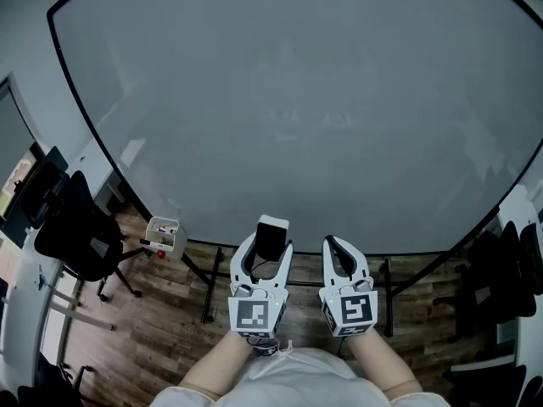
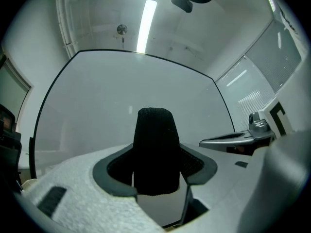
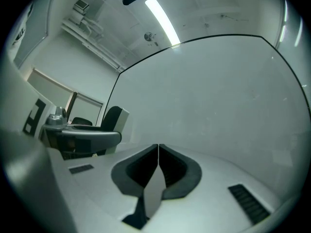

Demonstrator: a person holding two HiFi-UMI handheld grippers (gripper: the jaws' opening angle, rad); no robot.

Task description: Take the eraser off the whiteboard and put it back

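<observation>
Looking down from the head view, the whiteboard (image 1: 297,100) pretty much eats the whole frame, blank grey surface with a thin black rim. At the bottom center you've got both tools side by side: the left gripper (image 1: 270,253) is clamped on the eraser (image 1: 272,231), a black block standing upright between its jaws, right over the lower edge of the board. I honestly can't tell if the eraser is touching the board or just in front of it. The left gripper view backs up the grip: the eraser (image 2: 155,149) sits snug between the dark pads, sticking up past them with the whiteboard (image 2: 121,91) behind it and a ceiling light (image 2: 146,25) in the upper part of the frame. The right gripper (image 1: 331,242) sits just beside the left one, to its right, and its jaws are pressed together with nothing in them. Its own view shows the right gripper (image 3: 158,152) with the pads meeting in a thin line against the whiteboard (image 3: 218,91). Other stuff: a small white holder (image 1: 163,233) hangs near the lower left edge of the board, a black office chair (image 1: 76,227) is at the left, and there's a wood floor (image 1: 161,329) with the board's stand legs (image 1: 204,287) below. The person's forearms (image 1: 212,367) come in from the bottom edge.
</observation>
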